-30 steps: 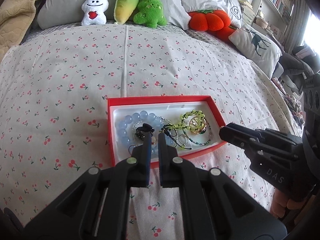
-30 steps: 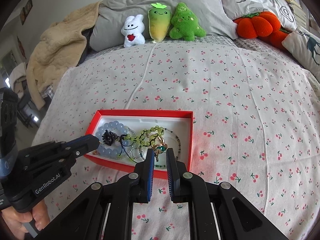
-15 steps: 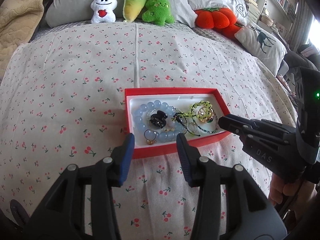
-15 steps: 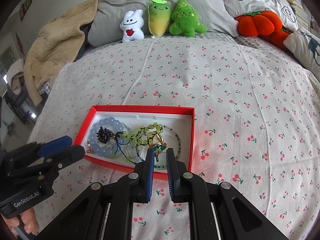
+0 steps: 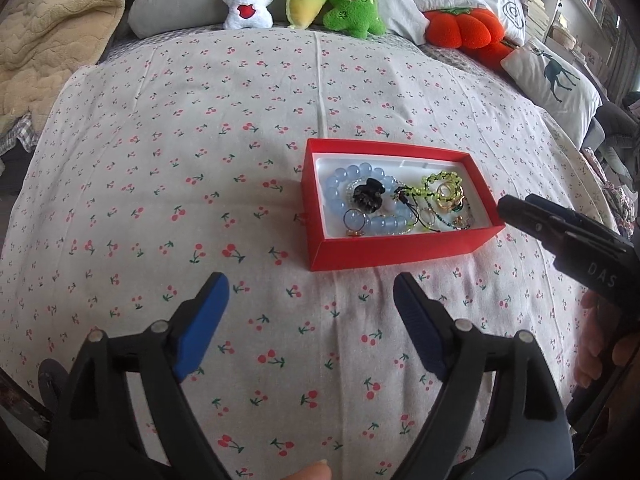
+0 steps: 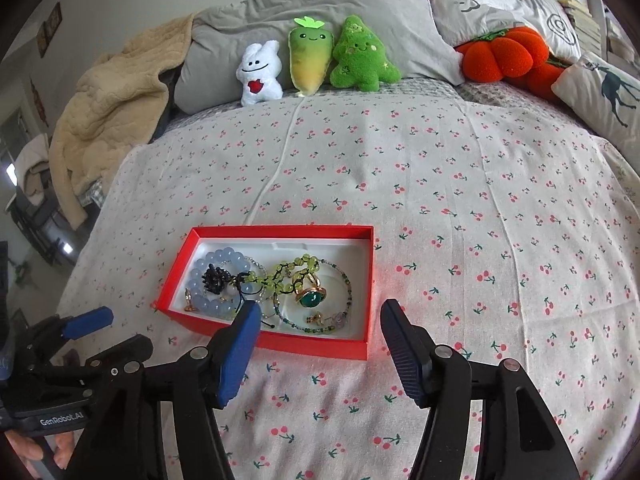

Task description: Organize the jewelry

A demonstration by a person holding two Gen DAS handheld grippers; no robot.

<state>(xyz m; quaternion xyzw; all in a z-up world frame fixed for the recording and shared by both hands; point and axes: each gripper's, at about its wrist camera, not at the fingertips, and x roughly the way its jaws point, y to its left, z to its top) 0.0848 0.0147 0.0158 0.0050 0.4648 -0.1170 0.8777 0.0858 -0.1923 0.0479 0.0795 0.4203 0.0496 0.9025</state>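
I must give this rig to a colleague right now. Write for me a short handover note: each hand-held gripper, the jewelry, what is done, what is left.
Left hand-held gripper: open, empty, over the bedspread just short of the red box.
Right hand-held gripper: open, empty, at the box's near edge.
Jewelry: all inside the box, in a tangle: blue bead bracelet, black clip, green bead strand, green-stone ring, smaller rings and a thin beaded chain.
Done: no loose pieces show on the bedspread.
Left: probably untangling the pieces; I see no lid to close.
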